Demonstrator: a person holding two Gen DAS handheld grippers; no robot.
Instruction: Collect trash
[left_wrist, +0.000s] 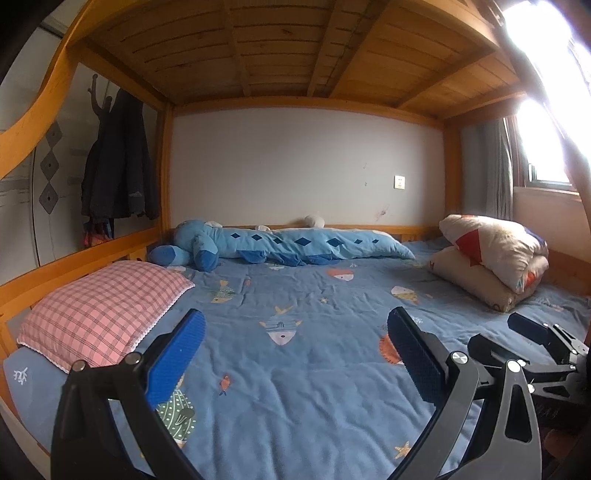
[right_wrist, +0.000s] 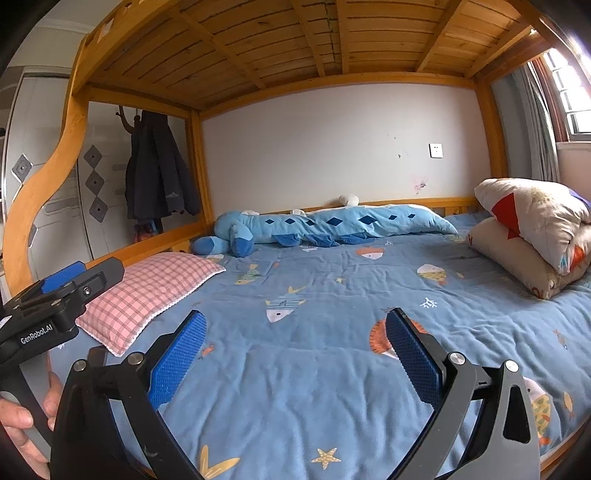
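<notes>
Now hovering over blue fish-print bedspread (left_wrist: 295, 369) with left gripper (left_wrist: 295, 347) and right gripper (right_wrist: 295, 347), both spread wide and gripping nothing, pink checked pillow (left_wrist: 107, 306) lying left.

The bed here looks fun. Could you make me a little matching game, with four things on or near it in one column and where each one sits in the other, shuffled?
Things:
1. pink checked pillow
2. blue plush toy
3. folded quilt
4. dark jackets

Places:
A. hanging on a coat stand beyond the bed's left end
B. stretched along the far wall side of the bed
C. at the left end of the bed, near side
D. piled at the right end of the bed, by the window

Pairs: 1-C, 2-B, 3-D, 4-A
</notes>
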